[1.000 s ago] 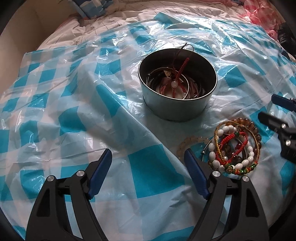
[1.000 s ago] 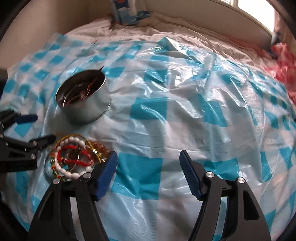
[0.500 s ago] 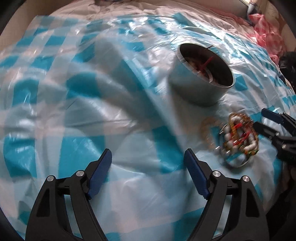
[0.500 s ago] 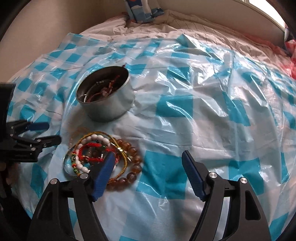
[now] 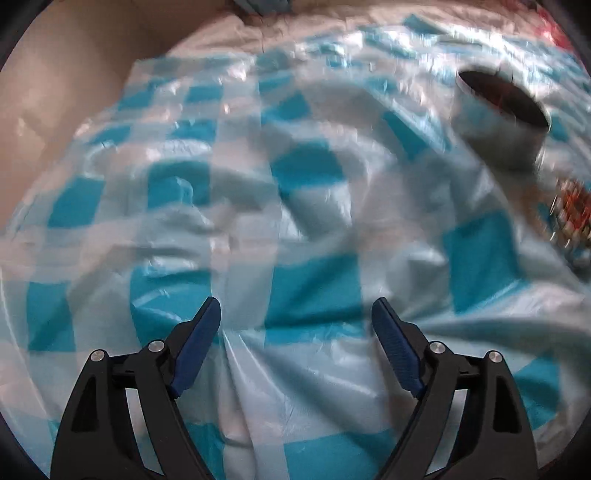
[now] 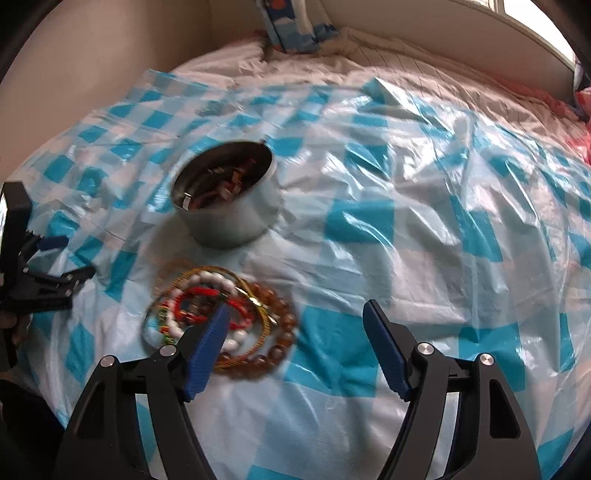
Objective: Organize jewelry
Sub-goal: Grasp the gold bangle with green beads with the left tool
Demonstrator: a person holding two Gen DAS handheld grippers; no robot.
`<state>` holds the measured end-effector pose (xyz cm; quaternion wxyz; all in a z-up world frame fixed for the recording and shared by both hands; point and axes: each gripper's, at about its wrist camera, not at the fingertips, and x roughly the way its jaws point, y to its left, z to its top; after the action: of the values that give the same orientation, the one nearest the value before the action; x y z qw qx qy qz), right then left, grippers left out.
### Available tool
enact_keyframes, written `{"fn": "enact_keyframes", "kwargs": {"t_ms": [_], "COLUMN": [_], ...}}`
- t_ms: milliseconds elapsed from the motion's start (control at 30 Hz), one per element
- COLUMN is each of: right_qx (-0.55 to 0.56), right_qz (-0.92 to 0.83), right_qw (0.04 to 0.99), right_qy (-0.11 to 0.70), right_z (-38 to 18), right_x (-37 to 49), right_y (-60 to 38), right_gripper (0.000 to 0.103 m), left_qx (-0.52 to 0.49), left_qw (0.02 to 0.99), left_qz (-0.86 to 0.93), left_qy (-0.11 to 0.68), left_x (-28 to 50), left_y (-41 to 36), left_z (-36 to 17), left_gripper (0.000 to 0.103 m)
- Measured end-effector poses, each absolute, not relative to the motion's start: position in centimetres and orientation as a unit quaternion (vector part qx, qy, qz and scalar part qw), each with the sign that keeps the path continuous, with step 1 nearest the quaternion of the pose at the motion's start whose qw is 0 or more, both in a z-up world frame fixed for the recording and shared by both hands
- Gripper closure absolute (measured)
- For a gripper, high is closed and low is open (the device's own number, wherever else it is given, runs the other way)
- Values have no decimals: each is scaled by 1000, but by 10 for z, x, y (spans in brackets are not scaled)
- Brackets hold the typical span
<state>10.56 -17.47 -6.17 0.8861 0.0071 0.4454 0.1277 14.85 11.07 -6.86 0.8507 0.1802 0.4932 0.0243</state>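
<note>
A round metal tin (image 6: 236, 225) with several bracelets inside stands on the blue-and-white checked plastic sheet (image 6: 406, 184). Just in front of it lies a pile of bracelets (image 6: 207, 295): white beads, red cord, amber beads, gold chain. My right gripper (image 6: 297, 306) hovers open just right of the pile, its left finger overlapping the pile's near edge, nothing between the jaws. My left gripper (image 5: 295, 302) hangs over bare sheet, jaws opening and empty; it also shows as the left gripper (image 6: 70, 258) left of the pile. In the blurred left wrist view the tin (image 5: 498, 136) and pile (image 5: 570, 218) sit far right.
The sheet (image 5: 314, 166) covers a soft, wrinkled bed. A beige wall runs along the left. A blue-and-white patterned item (image 6: 291, 26) lies at the bed's far end, and pink cloth (image 6: 583, 110) at the right edge below a window sill.
The left gripper has swung away to the left, so tin and pile slid to its view's right edge. The right gripper has edged toward the pile, which now sits nearer its left finger.
</note>
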Motion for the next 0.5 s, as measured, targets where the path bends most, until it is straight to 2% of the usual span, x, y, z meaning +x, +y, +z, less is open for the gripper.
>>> {"fn": "enact_keyframes", "kwargs": {"t_ms": [200, 500], "right_qx": [-2, 0], "right_qz": [188, 138], "right_qw": [878, 883], "right_qy": [441, 449], "right_z": [-60, -61], "right_x": [101, 95], "right_y": [-154, -172], "right_gripper": [32, 31], "left_qx": [52, 59], "left_qw": [890, 870], "left_qz": [-121, -178], "left_qy": [437, 456], "left_x": [148, 160], "left_y": [75, -7], "left_z": [-26, -41], "left_gripper": [22, 23]}}
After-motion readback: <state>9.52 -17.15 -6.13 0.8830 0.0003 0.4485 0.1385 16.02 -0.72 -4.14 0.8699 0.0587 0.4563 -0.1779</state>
